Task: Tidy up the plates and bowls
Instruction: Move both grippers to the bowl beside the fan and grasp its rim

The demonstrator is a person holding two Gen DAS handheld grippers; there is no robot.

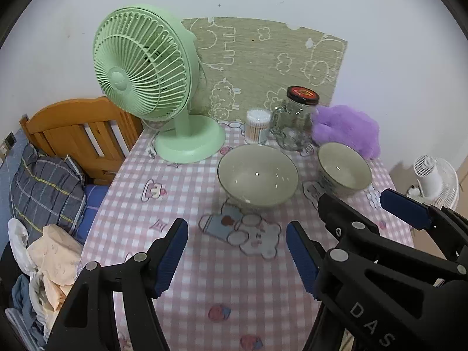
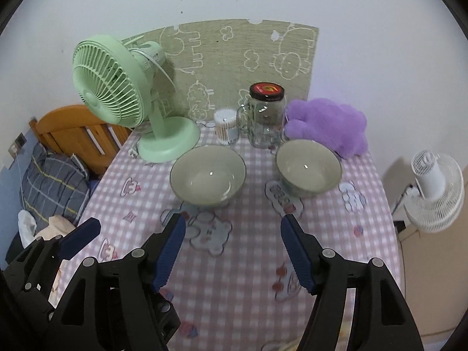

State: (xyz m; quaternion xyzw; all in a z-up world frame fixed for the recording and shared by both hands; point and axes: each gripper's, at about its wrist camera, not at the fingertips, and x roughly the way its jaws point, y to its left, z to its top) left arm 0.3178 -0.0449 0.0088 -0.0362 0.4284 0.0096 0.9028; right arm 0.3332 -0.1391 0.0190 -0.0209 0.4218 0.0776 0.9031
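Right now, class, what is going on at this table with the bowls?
A person holds a pair of tongs in each hand above a pink checked tablecloth. The left tongs and right tongs are both open and empty, and touch nothing. Two pale green ceramic bowls stand apart, not stacked: the wider bowl nearer the mint green desk fan, the smaller bowl in front of the purple plush toy. No plates are visible.

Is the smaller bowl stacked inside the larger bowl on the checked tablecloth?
No: the smaller bowl stands by itself on the tablecloth, apart from the larger bowl, with pink checked cloth showing between them.
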